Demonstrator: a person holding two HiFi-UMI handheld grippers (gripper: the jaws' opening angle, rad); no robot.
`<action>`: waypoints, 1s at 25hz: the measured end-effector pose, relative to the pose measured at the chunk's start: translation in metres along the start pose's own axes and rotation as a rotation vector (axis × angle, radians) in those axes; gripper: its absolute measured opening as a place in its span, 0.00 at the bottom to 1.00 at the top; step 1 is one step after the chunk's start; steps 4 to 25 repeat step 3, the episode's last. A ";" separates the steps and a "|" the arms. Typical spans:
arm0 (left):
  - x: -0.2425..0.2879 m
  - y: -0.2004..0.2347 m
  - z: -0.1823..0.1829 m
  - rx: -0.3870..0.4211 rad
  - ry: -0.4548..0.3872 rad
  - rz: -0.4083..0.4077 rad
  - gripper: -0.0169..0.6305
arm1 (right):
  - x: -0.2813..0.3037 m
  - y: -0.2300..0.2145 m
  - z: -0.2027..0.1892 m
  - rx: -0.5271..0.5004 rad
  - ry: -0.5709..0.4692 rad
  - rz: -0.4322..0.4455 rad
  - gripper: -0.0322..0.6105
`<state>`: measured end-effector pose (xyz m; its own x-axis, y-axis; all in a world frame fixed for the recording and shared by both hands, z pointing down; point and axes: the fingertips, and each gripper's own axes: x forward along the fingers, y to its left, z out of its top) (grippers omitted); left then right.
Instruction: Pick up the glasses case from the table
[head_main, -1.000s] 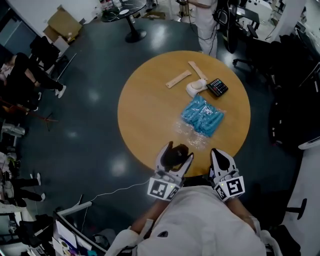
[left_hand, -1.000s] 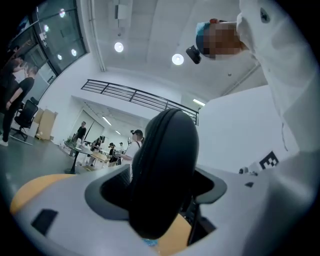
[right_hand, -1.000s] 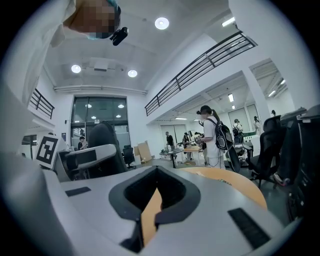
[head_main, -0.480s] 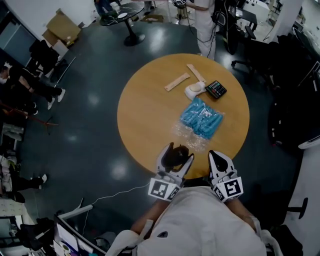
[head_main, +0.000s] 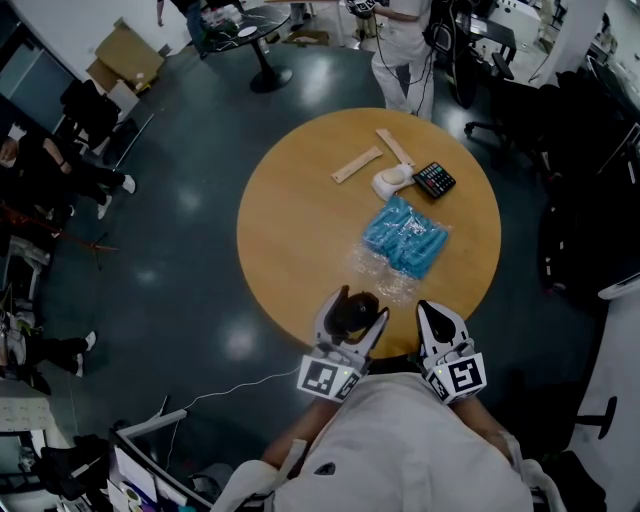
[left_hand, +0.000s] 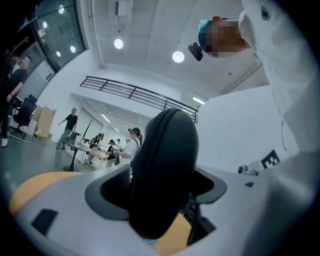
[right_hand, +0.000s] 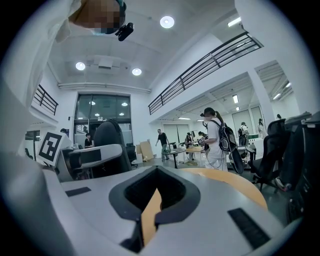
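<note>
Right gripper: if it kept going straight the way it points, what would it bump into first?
Probably the blue packet on the table, ahead of the right gripper; it might pass over it, since height is unclear.

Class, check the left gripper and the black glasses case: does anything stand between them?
Nothing visible does. The left gripper has its jaws closed on the glasses case at the near edge of the table; the blue packet lies farther out, clear of it.
</note>
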<state>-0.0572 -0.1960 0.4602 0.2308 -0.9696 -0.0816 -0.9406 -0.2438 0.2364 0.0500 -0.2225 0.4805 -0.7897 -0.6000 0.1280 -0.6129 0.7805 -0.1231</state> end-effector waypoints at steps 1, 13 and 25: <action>0.000 0.000 -0.001 -0.002 -0.001 0.000 0.57 | 0.000 0.000 -0.001 0.000 0.000 0.001 0.07; -0.001 0.000 -0.002 -0.004 -0.001 -0.001 0.57 | 0.000 0.001 -0.002 0.000 0.000 0.003 0.07; -0.001 0.000 -0.002 -0.004 -0.001 -0.001 0.57 | 0.000 0.001 -0.002 0.000 0.000 0.003 0.07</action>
